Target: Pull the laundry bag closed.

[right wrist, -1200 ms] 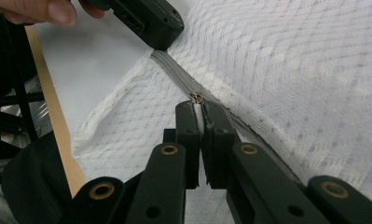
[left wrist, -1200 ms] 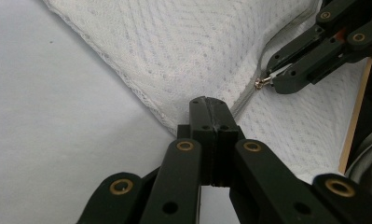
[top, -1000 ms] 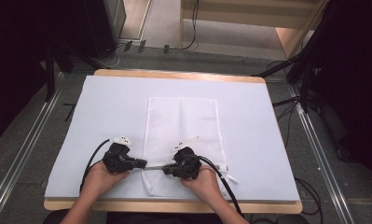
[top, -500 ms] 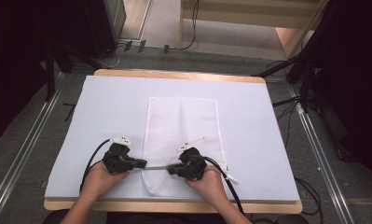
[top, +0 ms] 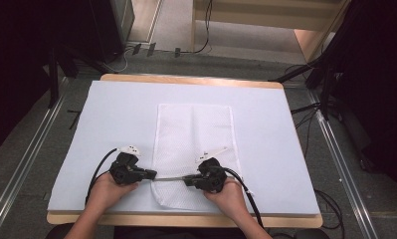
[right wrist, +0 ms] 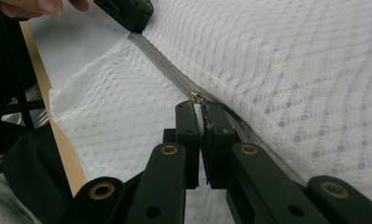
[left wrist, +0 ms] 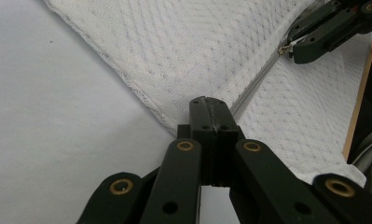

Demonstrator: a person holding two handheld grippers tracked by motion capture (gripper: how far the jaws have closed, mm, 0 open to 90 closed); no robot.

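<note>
Left tool (left wrist: 210,109) clamped on mesh bag's (top: 193,129) zipper (left wrist: 253,86) end, right tool (right wrist: 198,109) clamped on zipper pull (right wrist: 196,99)

Black tongs (top: 153,175) with brass-ringed screw holes, black trailing cables, grey plates on top

1. Even overhead light makes the desk (top: 265,149) bright, with no glare; the surroundings to left and right fall into darkness.
2. Shadows are faint and soft.
3. The close views are sharp on the mesh, softer on the nearest black tongs.
</note>
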